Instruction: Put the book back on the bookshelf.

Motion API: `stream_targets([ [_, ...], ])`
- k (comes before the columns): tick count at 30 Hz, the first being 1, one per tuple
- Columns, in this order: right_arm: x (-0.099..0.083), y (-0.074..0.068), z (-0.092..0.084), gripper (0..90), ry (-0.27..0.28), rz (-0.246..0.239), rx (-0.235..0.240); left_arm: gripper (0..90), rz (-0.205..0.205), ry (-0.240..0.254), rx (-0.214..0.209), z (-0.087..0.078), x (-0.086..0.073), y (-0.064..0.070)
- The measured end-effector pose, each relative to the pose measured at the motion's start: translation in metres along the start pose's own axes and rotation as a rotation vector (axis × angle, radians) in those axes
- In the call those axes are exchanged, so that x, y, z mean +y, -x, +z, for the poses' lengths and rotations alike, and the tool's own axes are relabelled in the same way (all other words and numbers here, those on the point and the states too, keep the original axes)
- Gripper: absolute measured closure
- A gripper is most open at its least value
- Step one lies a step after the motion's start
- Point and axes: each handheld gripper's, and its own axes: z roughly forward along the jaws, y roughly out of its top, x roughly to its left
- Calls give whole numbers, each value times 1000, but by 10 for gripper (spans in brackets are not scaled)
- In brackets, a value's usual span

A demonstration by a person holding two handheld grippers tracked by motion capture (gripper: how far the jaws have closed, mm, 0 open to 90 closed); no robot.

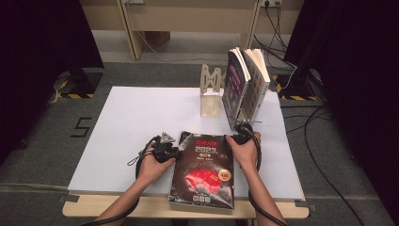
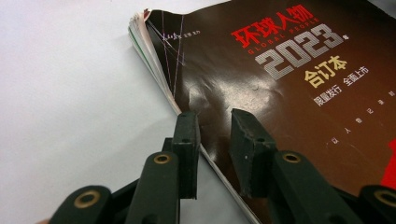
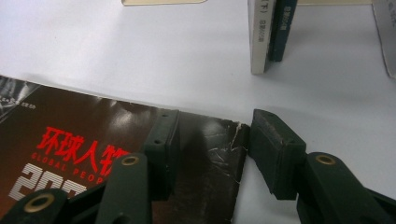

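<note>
Both grippers' jaws stand parted, straddling the dark book's [image 1: 203, 172] side edges.

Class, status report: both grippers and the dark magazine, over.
Left gripper open, straddling the dark glossy magazine's left edge. Right gripper open, straddling its right corner. Two upright books stand behind.

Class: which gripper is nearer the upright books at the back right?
Right. The right gripper sits just before the upright books; the left gripper is across the dark magazine.

White table [image 1: 131, 122] bears magazine [image 1: 203, 172], stand [image 1: 210, 92], books [image 1: 245, 84].
</note>
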Motion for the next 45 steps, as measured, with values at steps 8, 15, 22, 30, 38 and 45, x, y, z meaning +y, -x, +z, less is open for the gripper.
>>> stream_targets([
  [8,-3,7,-7,561,-28,33,58,715,8,-3,10,0,0,1],
  [15,2,11,-5,573,-30,27,73,715,4,1,9,0,0,1],
  [22,10,9,4,543,-16,-4,54,714,2,2,5,0,0,1],
  [30,7,11,4,580,0,33,68,714,1,4,9,0,-1,1],
  [38,4,14,-2,569,-26,66,97,714,6,-2,8,0,0,1],
  [45,0,16,-8,560,-51,105,110,715,9,0,11,1,0,3],
])
